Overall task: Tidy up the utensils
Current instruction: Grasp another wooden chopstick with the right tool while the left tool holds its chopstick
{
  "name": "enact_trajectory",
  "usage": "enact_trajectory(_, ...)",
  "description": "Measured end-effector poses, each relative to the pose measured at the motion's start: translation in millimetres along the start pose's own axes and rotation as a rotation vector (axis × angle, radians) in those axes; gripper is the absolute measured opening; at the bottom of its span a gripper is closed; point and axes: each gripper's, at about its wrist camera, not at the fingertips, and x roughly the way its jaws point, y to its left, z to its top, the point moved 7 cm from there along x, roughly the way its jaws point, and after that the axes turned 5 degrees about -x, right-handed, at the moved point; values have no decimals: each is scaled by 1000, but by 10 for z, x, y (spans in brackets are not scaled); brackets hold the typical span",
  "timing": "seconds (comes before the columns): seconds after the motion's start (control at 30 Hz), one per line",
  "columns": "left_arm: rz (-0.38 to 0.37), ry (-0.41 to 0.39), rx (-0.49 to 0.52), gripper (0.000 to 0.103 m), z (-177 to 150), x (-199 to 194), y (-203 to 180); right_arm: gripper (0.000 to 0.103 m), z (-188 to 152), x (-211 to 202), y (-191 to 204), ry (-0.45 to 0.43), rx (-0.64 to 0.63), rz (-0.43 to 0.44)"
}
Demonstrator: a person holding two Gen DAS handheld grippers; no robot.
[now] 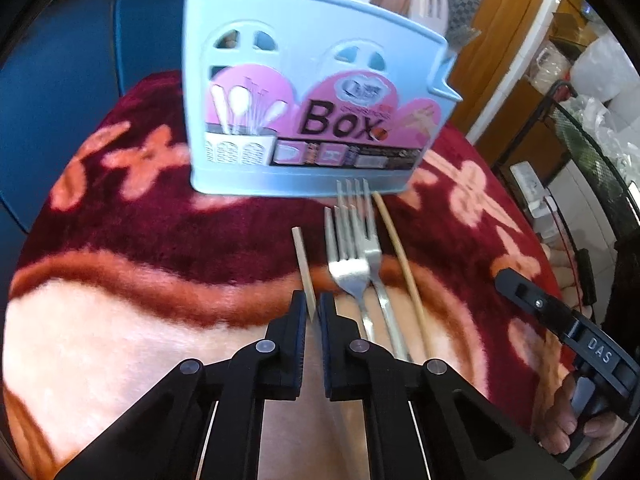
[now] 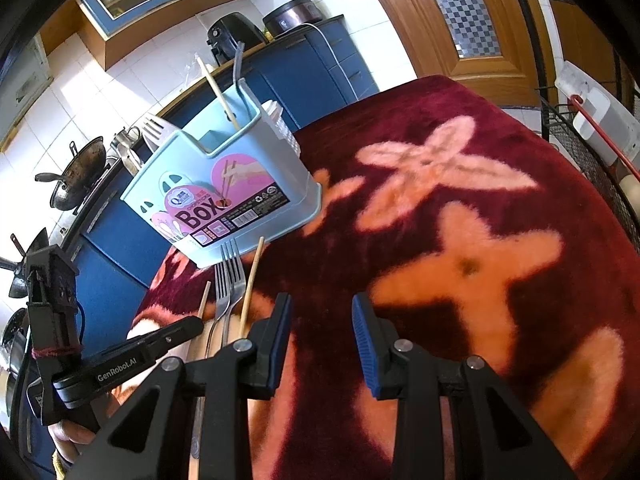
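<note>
A light blue utensil box (image 1: 304,96) stands on the red flowered blanket (image 1: 160,240); it also shows in the right wrist view (image 2: 224,196), holding a chopstick (image 2: 218,94) and a grey utensil. In front of it lie two metal forks (image 1: 352,256) and a wooden chopstick (image 1: 400,264). My left gripper (image 1: 312,312) is shut on another chopstick (image 1: 302,264), low over the blanket. My right gripper (image 2: 322,312) is open and empty, to the right of the forks (image 2: 226,280).
Blue kitchen cabinets (image 2: 304,68) with an air fryer (image 2: 232,36) and a wok (image 2: 76,172) stand behind the table. A wooden door (image 2: 460,16) is at the back right. A black wire rack (image 1: 592,152) stands at the table's right.
</note>
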Motion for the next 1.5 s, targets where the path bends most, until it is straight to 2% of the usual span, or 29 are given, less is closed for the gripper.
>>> enact_trajectory(0.17,40,-14,-43,4,45,-31,223,34,0,44,113,27,-25,8)
enact_trajectory(0.3,15,24,-57,5,31,-4,295,34,-6,126,251,73,-64,17)
enact_trajectory(0.63,-9,145,27,6,77,78,256,34,-53,460,590,272,-170,20)
enact_trajectory(0.9,-25,173,81,8,83,122,223,34,-21,682,756,362,-269,-48)
enact_trajectory(1.07,-33,196,104,9,102,159,213,25,7,857,810,416,-315,-75)
enact_trajectory(1.23,-44,224,137,9,123,191,188,17,64,960,770,467,-273,-47)
enact_trajectory(1.5,-70,203,99,6,128,174,203,7,55,873,669,437,-193,8)
